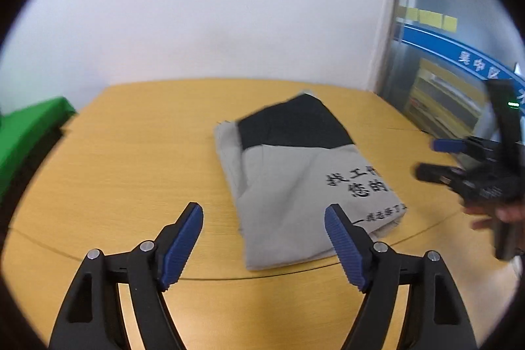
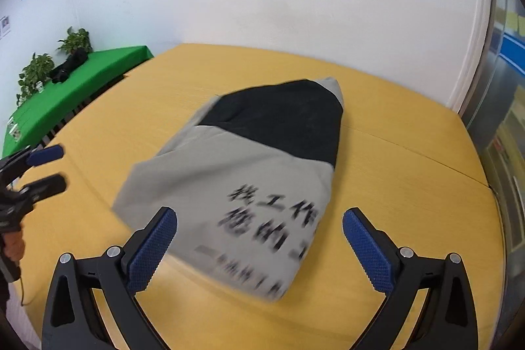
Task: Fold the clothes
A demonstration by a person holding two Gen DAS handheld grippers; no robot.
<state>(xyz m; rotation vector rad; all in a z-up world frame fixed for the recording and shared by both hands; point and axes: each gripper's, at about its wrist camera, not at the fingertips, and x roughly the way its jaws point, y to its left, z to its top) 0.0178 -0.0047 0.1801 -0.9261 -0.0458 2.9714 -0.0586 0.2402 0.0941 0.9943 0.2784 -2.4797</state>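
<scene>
While both tools hover off the cloth, what matters to us is how the folded garment [image 2: 249, 182] lies against them: it sits on the yellow table [image 2: 410, 186] as a long packet, its long axis running from the near edge, where the black printed characters are, to the far end, where a black panel covers the grey.

In the right wrist view the near printed end lies directly ahead of our right gripper [image 2: 259, 235], between the lines of its two blue pads and just beyond them, so we judge this arm the nearer one. Its jaws stand wide apart and hold nothing.

In the left wrist view the garment [image 1: 295, 186] sits ahead and to the right of our left gripper [image 1: 264, 233], whose right pad overlaps the packet's near right corner in the picture; whether it touches we cannot tell. These jaws are also spread wide and empty. The same view shows the right gripper [image 1: 436, 159] at the right edge, apart from the cloth.

The garment looks flat, compact and fairly tidy, grey with soft creases, its edges roughly squared. We judge folding nearly done; any further fold would bring one short end over the other.

A green-covered table [image 2: 82, 81] with plants stands at the far left.
</scene>
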